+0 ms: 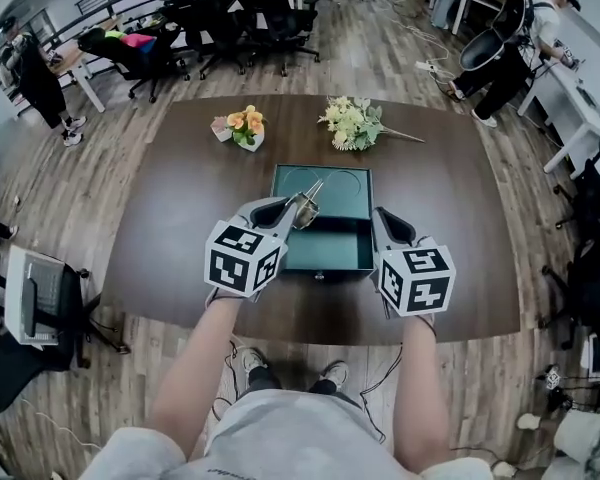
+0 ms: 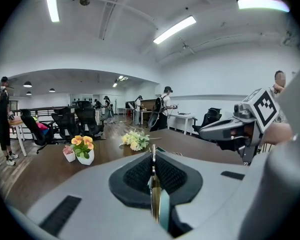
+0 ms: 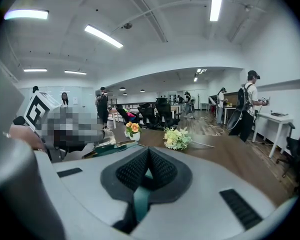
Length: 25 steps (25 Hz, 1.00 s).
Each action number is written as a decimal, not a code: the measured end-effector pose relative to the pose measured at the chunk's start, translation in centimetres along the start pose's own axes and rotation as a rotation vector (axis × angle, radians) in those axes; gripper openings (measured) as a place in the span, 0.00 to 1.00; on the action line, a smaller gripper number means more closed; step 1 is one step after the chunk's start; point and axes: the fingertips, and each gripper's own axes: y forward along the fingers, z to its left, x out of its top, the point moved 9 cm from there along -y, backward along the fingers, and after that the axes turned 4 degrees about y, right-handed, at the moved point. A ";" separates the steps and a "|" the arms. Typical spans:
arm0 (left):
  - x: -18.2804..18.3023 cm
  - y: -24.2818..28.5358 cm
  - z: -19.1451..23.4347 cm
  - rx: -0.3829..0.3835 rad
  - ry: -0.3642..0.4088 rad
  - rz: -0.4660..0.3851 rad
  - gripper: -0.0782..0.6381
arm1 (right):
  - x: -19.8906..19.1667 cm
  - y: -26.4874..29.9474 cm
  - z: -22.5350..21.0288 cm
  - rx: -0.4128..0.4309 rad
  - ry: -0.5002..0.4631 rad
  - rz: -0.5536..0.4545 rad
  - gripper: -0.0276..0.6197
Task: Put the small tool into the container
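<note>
A dark green box [image 1: 342, 183] stands mid-table with its drawer [image 1: 330, 251] pulled out toward me. My left gripper [image 1: 298, 208] hovers over the box's front left part and is shut on a small metal tool [image 1: 309, 200], which sticks out past the fingertips. In the left gripper view the tool [image 2: 153, 181] shows edge-on, pinched between the black pads. My right gripper [image 1: 379, 216] sits at the drawer's right side; its pads meet in the right gripper view [image 3: 149, 151], and I see nothing held between them. The left gripper view shows the right gripper [image 2: 225, 132] off to its right.
On the brown table [image 1: 180, 218], a white pot of orange flowers [image 1: 243, 128] stands at the back left and a pale bouquet [image 1: 353, 123] lies at the back middle. Office chairs [image 1: 260, 13] and people [image 1: 510, 53] stand beyond the table.
</note>
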 end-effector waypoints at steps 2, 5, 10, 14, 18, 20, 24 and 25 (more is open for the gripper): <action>-0.1 0.3 0.0 -0.022 0.014 0.010 0.13 | -0.1 0.0 0.1 -0.009 0.008 -0.001 0.05; -0.5 0.6 0.1 -0.058 0.030 0.022 0.13 | -0.5 -0.1 0.5 -0.023 0.015 0.003 0.05; -0.8 1.6 -0.3 -0.142 0.077 0.045 0.13 | -1.1 -0.5 1.0 -0.052 0.024 0.012 0.05; -1.4 2.3 -0.6 -0.205 0.113 0.071 0.13 | -1.4 -0.6 1.6 -0.070 0.030 0.016 0.05; -2.1 3.0 -1.1 -0.267 0.149 0.093 0.13 | -1.9 -0.7 1.9 -0.095 0.042 0.021 0.05; -2.4 3.4 -1.3 -0.293 0.166 0.105 0.13 | -2.1 -0.8 2.0 -0.105 0.046 0.025 0.05; -3.2 4.2 -1.6 -0.345 0.201 0.132 0.13 | -2.6 -0.9 2.3 -0.127 0.060 0.034 0.05; -3.4 4.5 -1.7 -0.358 0.211 0.138 0.13 | -2.7 -0.9 2.3 -0.133 0.064 0.036 0.05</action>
